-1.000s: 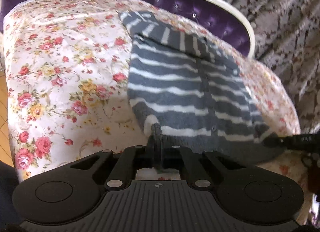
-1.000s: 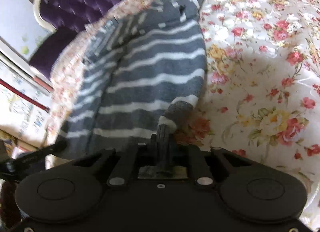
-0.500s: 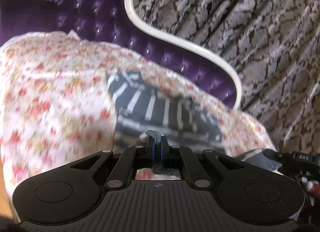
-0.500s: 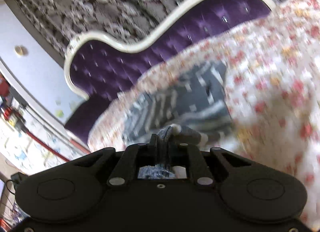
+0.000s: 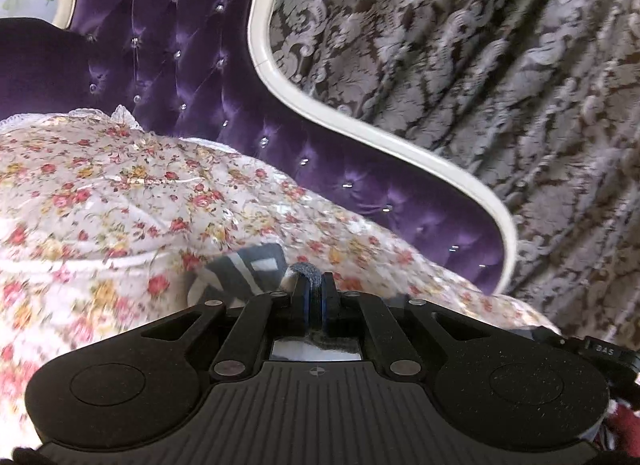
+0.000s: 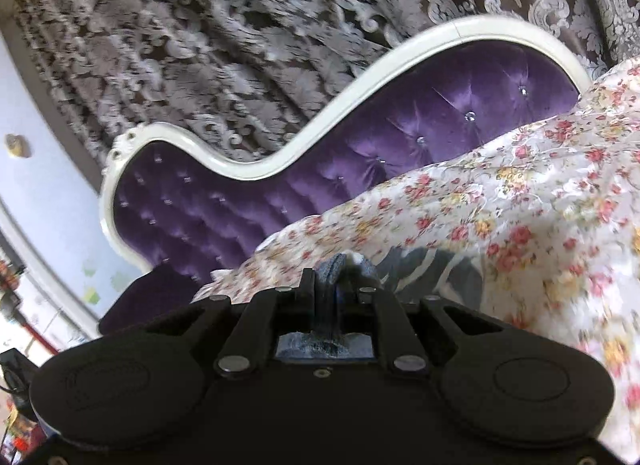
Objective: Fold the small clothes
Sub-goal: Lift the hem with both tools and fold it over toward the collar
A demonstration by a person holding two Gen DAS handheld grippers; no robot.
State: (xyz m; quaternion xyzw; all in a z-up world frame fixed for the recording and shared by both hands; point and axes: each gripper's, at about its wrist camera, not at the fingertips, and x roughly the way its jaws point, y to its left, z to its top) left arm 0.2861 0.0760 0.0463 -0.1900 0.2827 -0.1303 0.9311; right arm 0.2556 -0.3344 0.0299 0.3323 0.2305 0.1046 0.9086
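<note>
The grey knit garment with white stripes [image 5: 244, 271] is lying on the floral-covered bed, mostly hidden from view. A patch of it [image 6: 432, 269] is showing near the purple headboard edge, while two grey folds of its fabric are standing bunched upward, pinched tight.

A purple tufted headboard [image 5: 168, 65] with a white curved frame stands before grey damask curtains [image 5: 500, 77].

This looks like a home bedroom: a tufted purple velvet headboard [image 5: 168, 77] framed in white, a rose-print bedspread [image 5: 100, 201] over the bed, and heavy damask curtains [image 5: 500, 77] hanging at the far side.
</note>
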